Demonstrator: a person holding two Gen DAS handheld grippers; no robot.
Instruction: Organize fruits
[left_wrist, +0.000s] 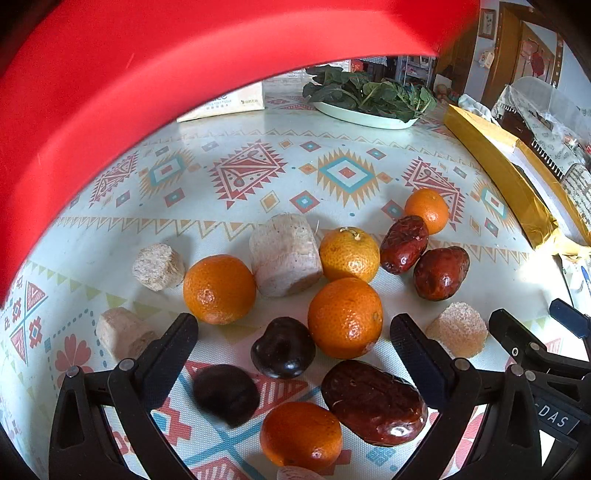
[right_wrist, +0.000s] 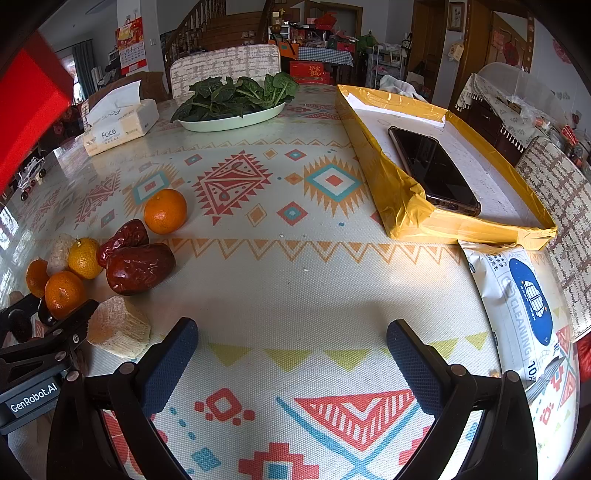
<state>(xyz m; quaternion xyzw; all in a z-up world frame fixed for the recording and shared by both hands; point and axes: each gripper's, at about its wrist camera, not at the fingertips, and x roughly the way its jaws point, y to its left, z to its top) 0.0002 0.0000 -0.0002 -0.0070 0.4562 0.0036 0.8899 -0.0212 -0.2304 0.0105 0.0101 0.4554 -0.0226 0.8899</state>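
In the left wrist view, several tangerines (left_wrist: 345, 317), red dates (left_wrist: 373, 401), dark chestnuts (left_wrist: 283, 347) and pale cut yam pieces (left_wrist: 283, 254) lie scattered on the patterned tablecloth. My left gripper (left_wrist: 293, 343) is open just above them, with a chestnut and a tangerine between its fingers. My right gripper (right_wrist: 291, 350) is open and empty over bare tablecloth, to the right of the pile. A sugared cube piece (right_wrist: 119, 326) and red dates (right_wrist: 139, 267) show at its left.
A red container edge (left_wrist: 147, 74) looms over the top left. A plate of greens (right_wrist: 236, 107) and a tissue pack (right_wrist: 118, 125) sit at the back. A yellow tray (right_wrist: 402, 206) holding a phone (right_wrist: 434, 170) and a wipes pack (right_wrist: 517, 306) lie on the right.
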